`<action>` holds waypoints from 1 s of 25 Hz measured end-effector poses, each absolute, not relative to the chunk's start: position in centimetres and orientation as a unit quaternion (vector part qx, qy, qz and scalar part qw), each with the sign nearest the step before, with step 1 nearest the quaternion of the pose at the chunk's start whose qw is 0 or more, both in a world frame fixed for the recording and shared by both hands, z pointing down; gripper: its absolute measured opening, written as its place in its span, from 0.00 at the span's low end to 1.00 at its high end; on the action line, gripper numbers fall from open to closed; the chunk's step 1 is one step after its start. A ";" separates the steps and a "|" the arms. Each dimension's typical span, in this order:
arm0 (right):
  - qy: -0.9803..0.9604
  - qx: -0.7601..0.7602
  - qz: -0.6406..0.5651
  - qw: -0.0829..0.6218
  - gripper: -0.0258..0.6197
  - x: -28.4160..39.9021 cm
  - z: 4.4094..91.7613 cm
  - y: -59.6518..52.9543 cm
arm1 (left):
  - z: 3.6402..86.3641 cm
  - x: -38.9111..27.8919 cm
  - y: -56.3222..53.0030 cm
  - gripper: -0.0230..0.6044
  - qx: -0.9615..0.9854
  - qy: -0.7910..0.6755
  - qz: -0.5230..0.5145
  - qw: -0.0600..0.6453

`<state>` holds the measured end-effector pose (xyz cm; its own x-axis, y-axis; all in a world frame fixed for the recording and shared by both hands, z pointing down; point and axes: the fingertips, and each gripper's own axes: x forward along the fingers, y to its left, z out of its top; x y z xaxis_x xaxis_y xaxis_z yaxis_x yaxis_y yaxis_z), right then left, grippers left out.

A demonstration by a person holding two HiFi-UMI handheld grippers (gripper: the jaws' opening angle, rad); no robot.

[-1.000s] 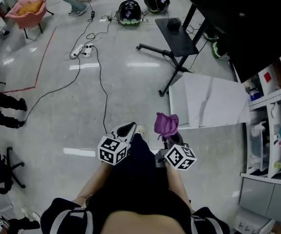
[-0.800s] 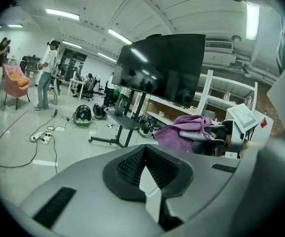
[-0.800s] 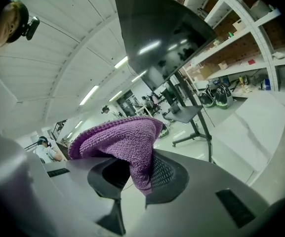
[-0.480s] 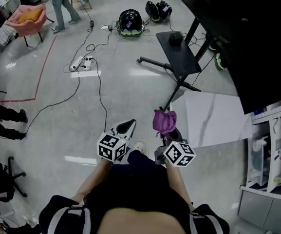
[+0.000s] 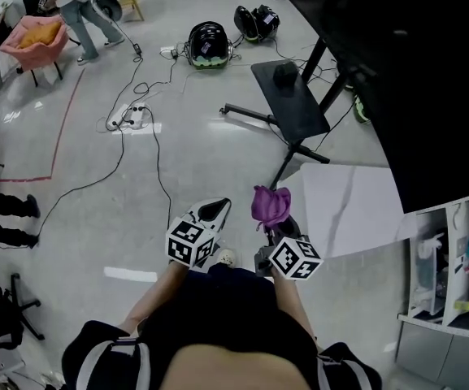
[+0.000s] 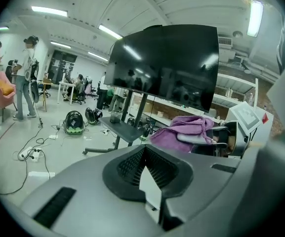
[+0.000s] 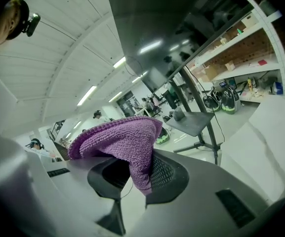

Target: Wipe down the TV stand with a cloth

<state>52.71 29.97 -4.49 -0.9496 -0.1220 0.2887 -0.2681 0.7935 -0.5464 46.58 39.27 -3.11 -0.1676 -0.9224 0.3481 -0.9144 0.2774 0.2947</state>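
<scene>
Grey floor (image 5: 177, 96) is spreading beneath the black TV stand (image 5: 291, 100). The right gripper (image 5: 276, 227) is pinching a bunched, nubbly purple cloth (image 5: 268, 205), while the left gripper (image 5: 211, 210) is hovering closed on nothing.

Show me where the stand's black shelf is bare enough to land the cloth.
Black shelf: bare near half, bordered by its front edge; a small dark object takes the far end. Open floor lies between the stand's legs and the purple cloth in the right claw. A corded power strip clutters the left floor.
</scene>
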 end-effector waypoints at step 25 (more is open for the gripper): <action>-0.938 0.102 0.302 0.133 0.16 48.5 -3.2 28.7 | -2.0 43.3 36.8 0.05 0.604 -0.757 -0.002 0.249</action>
<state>48.51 28.65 -3.24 -0.9438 -0.1106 0.3115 -0.2716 0.7968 -0.5398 43.34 36.82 -2.03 -0.1458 -0.9162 0.3733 -0.9137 0.2694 0.3041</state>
